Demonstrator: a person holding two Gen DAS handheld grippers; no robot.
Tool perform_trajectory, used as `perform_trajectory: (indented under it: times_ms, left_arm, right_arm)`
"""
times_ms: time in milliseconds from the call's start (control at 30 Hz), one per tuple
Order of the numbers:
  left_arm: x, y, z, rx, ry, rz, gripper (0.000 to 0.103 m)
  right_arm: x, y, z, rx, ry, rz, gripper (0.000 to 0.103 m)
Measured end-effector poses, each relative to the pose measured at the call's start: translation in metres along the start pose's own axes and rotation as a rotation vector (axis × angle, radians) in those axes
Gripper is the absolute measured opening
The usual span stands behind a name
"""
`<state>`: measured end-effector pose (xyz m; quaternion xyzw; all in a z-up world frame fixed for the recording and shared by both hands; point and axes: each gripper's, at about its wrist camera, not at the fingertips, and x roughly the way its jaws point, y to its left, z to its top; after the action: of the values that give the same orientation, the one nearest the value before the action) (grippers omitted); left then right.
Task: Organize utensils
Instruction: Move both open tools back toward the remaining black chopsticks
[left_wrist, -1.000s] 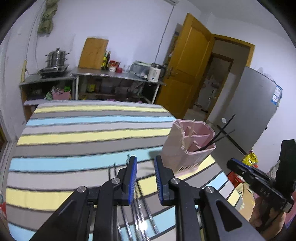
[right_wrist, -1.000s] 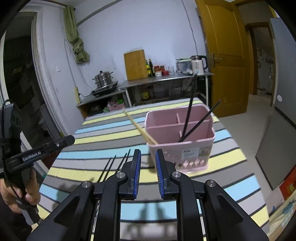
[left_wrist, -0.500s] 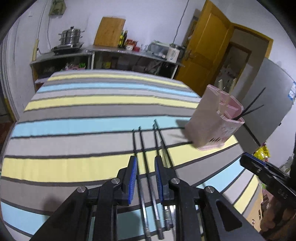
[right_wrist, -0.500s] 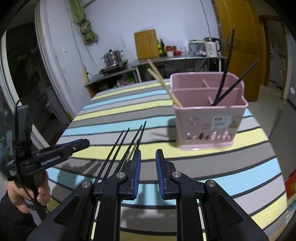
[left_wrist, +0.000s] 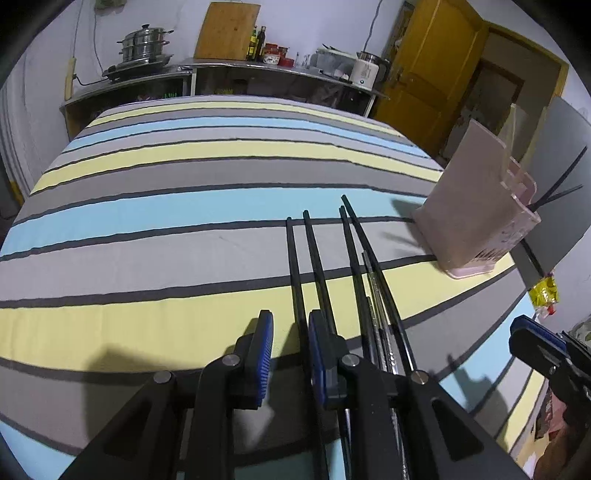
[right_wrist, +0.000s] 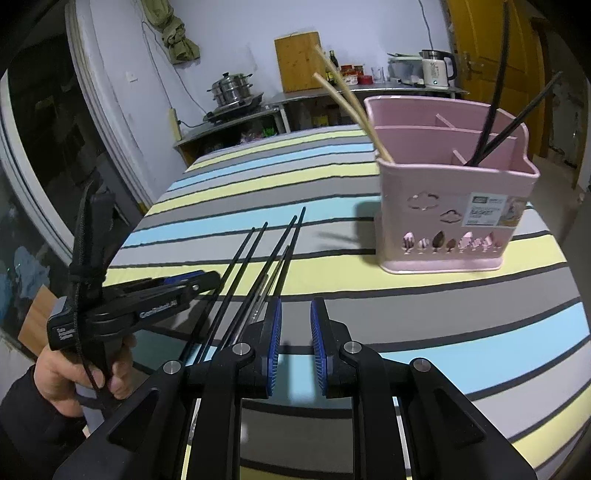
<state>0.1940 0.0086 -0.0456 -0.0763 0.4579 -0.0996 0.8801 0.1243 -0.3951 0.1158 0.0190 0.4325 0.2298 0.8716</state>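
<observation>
Several black chopsticks (left_wrist: 317, 254) lie side by side on the striped tablecloth (left_wrist: 184, 214), with a metal one (left_wrist: 376, 295) among them. They also show in the right wrist view (right_wrist: 258, 258). My left gripper (left_wrist: 290, 325) is open and low over the leftmost chopstick. A pink utensil caddy (right_wrist: 447, 206) stands at the right, holding two black chopsticks (right_wrist: 495, 118) and two wooden ones (right_wrist: 347, 107). It also shows in the left wrist view (left_wrist: 476, 214). My right gripper (right_wrist: 295, 314) is open and empty, above the table beside the chopsticks.
The left gripper shows from the side in the right wrist view (right_wrist: 147, 295). A counter (left_wrist: 258, 70) with a steamer pot (left_wrist: 144, 42), a cutting board and a kettle stands behind the table. A yellow door (left_wrist: 424, 77) is at the far right.
My left gripper has tipped down and moved onto the chopsticks on the cloth. My right gripper has drawn back from the caddy and lowered toward the table.
</observation>
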Motion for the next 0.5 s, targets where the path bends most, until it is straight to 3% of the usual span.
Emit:
perform_trajectory:
  times_ms: [233,367,500]
  left_arm:
    - [0.006,-0.007,0.003,0.058,-0.039,0.046,0.019]
    - [0.006,-0.003,0.003,0.058,-0.049,0.067,0.009]
    - [0.004,0.005,0.004,0.040,-0.050,0.059,0.008]
  right_arm:
    - [0.036,0.005,0.005,-0.009,0.050,0.013,0.017]
    - [0.056,0.008,0.010,-0.017,0.075,0.016,0.017]
    - [0.076,0.009,0.015,-0.018,0.101,0.018,0.017]
